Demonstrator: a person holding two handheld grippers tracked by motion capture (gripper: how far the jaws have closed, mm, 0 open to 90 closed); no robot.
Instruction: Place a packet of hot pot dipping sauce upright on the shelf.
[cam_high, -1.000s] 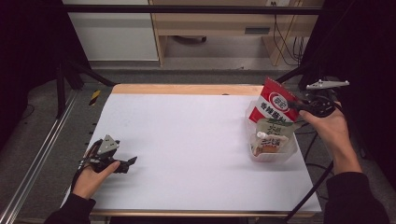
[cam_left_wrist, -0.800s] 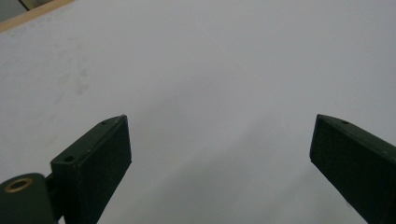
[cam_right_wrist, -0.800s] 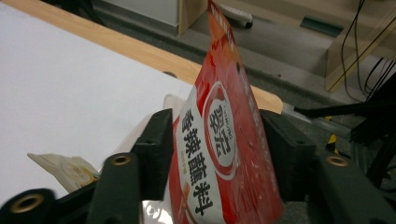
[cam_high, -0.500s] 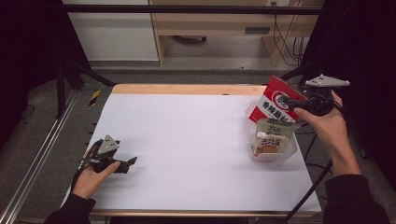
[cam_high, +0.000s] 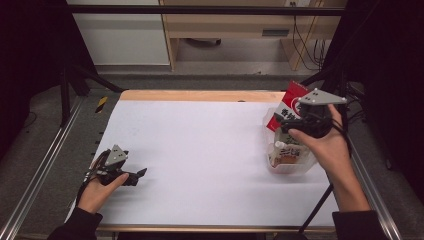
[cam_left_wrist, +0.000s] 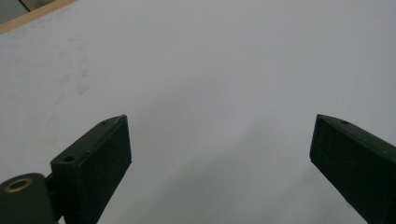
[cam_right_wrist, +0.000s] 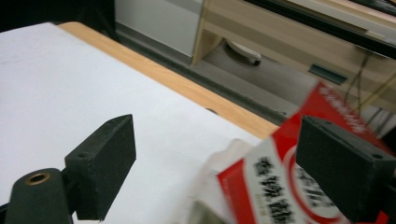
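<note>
A red snack packet (cam_high: 289, 100) with white print stands tilted in a clear plastic tub (cam_high: 295, 167), above a pale packet (cam_high: 289, 150). My right gripper (cam_high: 283, 121) hovers over the tub beside the red packet. Its jaws have just been opening and stand wide apart. In the right gripper view the red packet (cam_right_wrist: 280, 186) sits low between the jaws of the right gripper (cam_right_wrist: 215, 133), and no pad presses on it. My left gripper (cam_high: 141, 173) rests on the white table (cam_high: 200, 145) at the near left, open, with bare table between its jaws (cam_left_wrist: 219, 126).
The table's wooden far edge (cam_high: 200, 95) runs along the back. Metal rails (cam_high: 45, 165) flank the left side. Behind the table stand a pale cabinet (cam_high: 125, 35) and a wooden shelf unit (cam_high: 235, 25). A cable stand (cam_high: 315, 210) leans at the near right.
The right gripper let go of the red packet, opened wide and moved left over the tub. The packet stays leaning in the tub. The left hand has kept still.
</note>
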